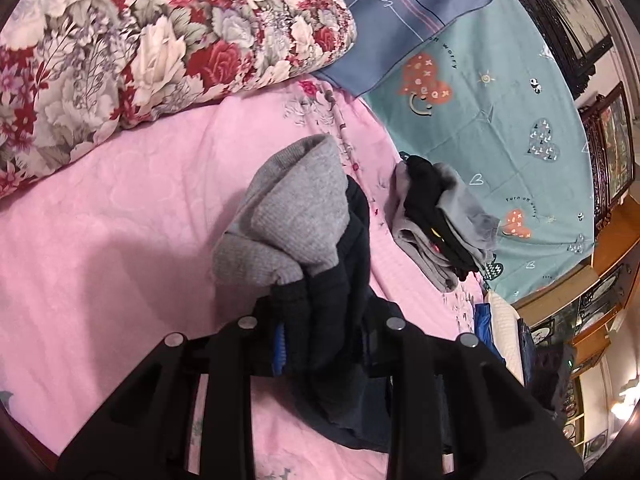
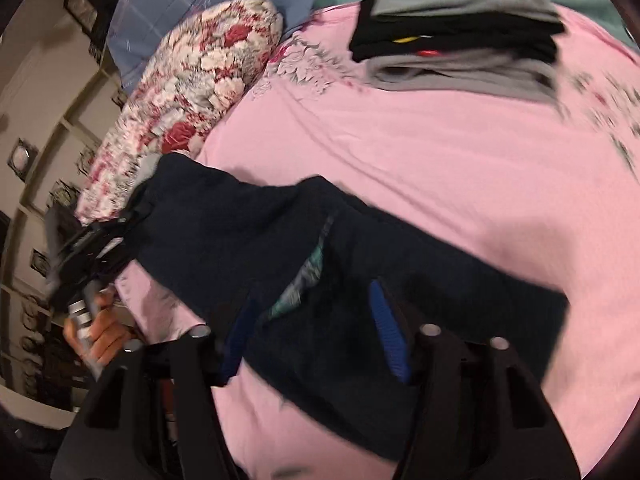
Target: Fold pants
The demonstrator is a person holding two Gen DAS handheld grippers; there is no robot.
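Observation:
The pants [image 1: 336,292] are dark navy with a grey knitted lining [image 1: 288,216] turned out at one end. They hang bunched over the pink bed sheet [image 1: 120,220]. My left gripper [image 1: 320,320] is shut on that bunch, with one blue pad [image 1: 280,348] showing beside the cloth. In the right wrist view the pants [image 2: 248,232] stretch from the left gripper [image 2: 92,248], held by a hand [image 2: 100,328], down to my right gripper [image 2: 316,320]. Its blue pads [image 2: 388,332] stand wide apart, open, with the dark cloth lying between them.
A stack of folded grey and black clothes [image 1: 440,220] [image 2: 460,40] lies on the bed beyond the pants. A floral quilt roll [image 1: 140,40] [image 2: 200,80] and a blue pillow [image 1: 400,12] lie at the head. A teal sheet [image 1: 500,100] and dark wooden furniture [image 1: 608,160] lie to the right.

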